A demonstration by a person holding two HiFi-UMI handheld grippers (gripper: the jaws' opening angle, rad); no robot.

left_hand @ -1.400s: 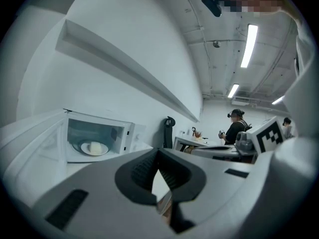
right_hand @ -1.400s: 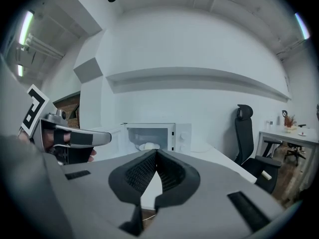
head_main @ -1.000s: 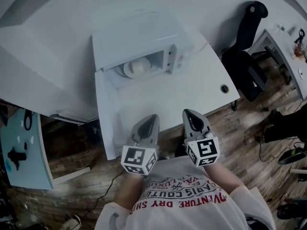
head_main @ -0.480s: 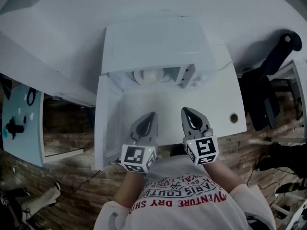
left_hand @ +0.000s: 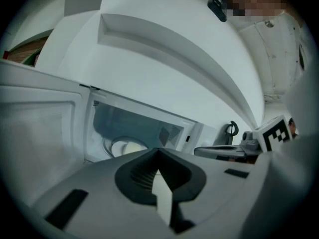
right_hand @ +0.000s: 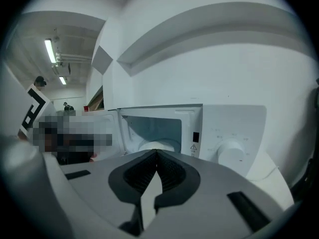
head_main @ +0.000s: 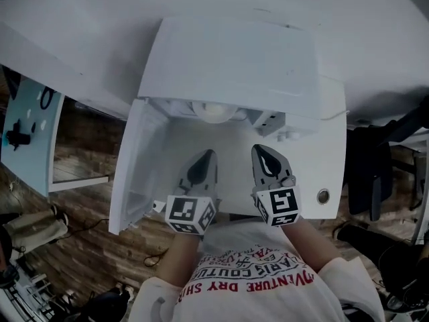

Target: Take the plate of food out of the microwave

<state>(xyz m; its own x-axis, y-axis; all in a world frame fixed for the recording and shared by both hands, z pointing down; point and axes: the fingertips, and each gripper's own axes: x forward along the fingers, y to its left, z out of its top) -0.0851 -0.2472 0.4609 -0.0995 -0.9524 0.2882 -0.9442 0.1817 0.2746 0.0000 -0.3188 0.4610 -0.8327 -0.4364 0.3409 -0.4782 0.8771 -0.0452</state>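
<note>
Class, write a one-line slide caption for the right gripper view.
The right gripper, jaws shut and empty, faces the open microwave with the plate of food inside its cavity.

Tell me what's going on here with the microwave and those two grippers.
A person stands facing a white microwave on a white table, with a gripper in each hand. The microwave door is swung open to the left, and the plate of food sits inside, not yet touched. The left gripper and right gripper hover side by side over the table in front of the opening, both with jaws together and holding nothing.
</note>
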